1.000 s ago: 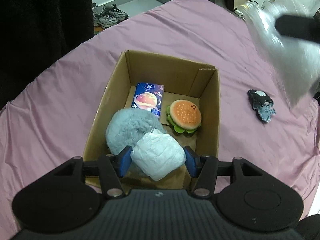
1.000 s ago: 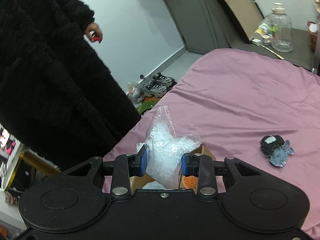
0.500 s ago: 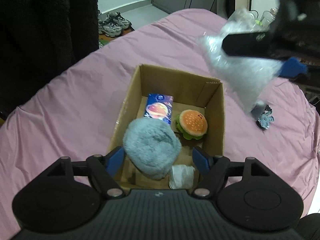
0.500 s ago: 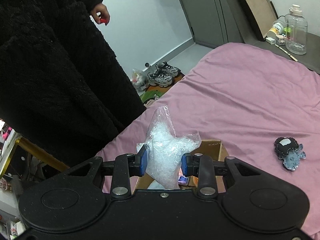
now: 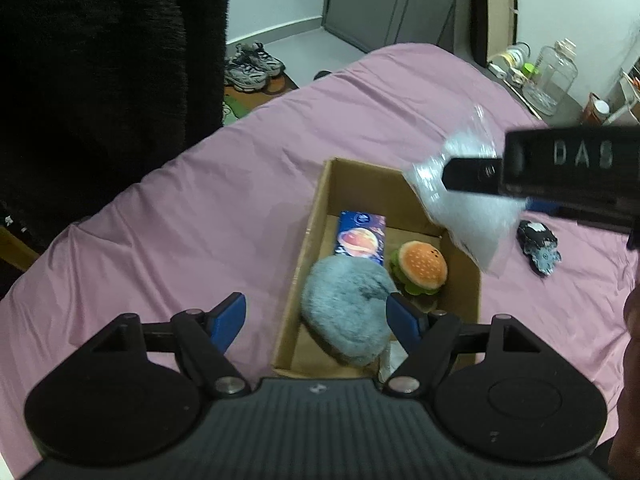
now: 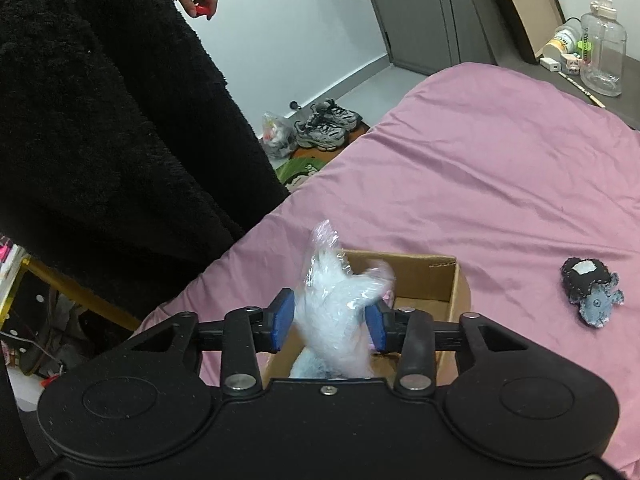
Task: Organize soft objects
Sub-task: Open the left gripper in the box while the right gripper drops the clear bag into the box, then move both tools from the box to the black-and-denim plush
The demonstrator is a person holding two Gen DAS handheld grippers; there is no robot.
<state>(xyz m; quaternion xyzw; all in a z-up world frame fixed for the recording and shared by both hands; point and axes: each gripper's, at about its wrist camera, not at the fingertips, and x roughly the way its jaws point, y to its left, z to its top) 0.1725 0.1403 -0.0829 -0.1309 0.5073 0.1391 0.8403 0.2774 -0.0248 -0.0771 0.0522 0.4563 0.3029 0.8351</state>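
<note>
A cardboard box (image 5: 316, 216) sits on the pink bed. It holds a grey fluffy plush (image 5: 344, 316), a burger plush (image 5: 420, 268), a blue planet-print pack (image 5: 360, 236) and a white wad (image 5: 394, 358) at the near end. My left gripper (image 5: 316, 320) is open and empty above the box's near left edge. My right gripper (image 6: 329, 320) is shut on a clear plastic bag of white stuffing (image 6: 336, 300) and holds it over the box (image 6: 452, 292); the bag also shows in the left wrist view (image 5: 468, 204).
A small black and grey plush toy (image 5: 538, 244) lies on the bed right of the box, also in the right wrist view (image 6: 592, 290). A person in a black fleece coat (image 6: 100, 120) stands at the left. Shoes (image 6: 328, 124) are on the floor. A clear jug (image 6: 602, 56) stands beyond the bed.
My left gripper let go of the white wad into the box, opened and drew back to the left. My right gripper carried the bag of stuffing over the box.
</note>
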